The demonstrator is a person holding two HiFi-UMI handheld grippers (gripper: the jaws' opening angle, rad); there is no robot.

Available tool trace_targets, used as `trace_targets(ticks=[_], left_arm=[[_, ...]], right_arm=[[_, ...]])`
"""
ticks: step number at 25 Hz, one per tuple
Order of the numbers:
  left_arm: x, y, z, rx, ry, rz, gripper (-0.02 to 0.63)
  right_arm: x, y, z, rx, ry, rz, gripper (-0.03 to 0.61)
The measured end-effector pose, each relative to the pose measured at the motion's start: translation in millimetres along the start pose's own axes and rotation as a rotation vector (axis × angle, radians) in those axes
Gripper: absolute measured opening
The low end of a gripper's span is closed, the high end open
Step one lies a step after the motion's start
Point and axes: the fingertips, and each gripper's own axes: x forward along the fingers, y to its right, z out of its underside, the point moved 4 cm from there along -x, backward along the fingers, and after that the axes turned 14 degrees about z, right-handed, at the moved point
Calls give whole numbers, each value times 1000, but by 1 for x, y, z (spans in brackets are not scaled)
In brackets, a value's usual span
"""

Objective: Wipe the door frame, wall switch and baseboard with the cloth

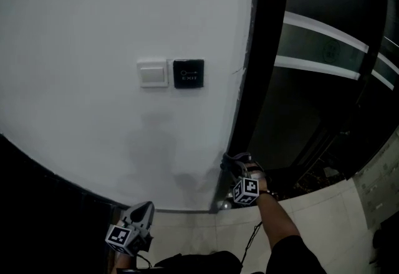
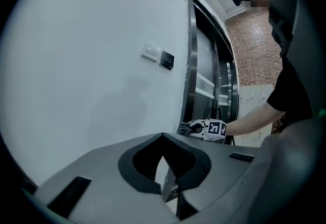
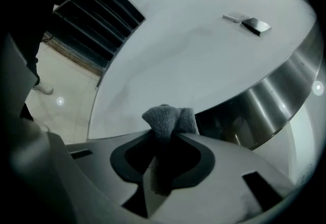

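Observation:
A grey cloth (image 3: 168, 120) is clamped in my right gripper (image 3: 170, 134), which is shut on it. That gripper (image 1: 240, 169) presses the cloth (image 1: 235, 159) against the low part of the dark metal door frame (image 1: 244, 80), where it meets the white wall. A white wall switch (image 1: 153, 73) and a black exit button (image 1: 188, 73) sit higher on the wall, left of the frame. My left gripper (image 1: 142, 210) hangs low near the wall's foot, shut and holding nothing. In the left gripper view, the right gripper (image 2: 196, 128) shows at the frame (image 2: 189, 65).
Pale floor tiles (image 1: 324, 210) lie below the doorway. A dark glass door with pale stripes (image 1: 318, 42) fills the opening right of the frame. A dark band (image 1: 37, 204) runs along the wall's foot at the left. A person's arm (image 1: 280, 223) carries the right gripper.

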Motion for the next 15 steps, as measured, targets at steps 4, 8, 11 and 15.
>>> trace_targets(ticks=[4,8,11,15], left_arm=[[2,1,8,-29,-16,26,2],[2,7,12,-42,-8,58,2],[-2,8,6,-48,-4,76,2],[1,1,-7,-28,20,101,2]], right_arm=[[6,-6,1,19,-88,-80,83],[-6,-6,-7,90,-107,-112,83],[-35,29,-34,88,7,-8,83],[-74,127,-68,-5,172,237,83]])
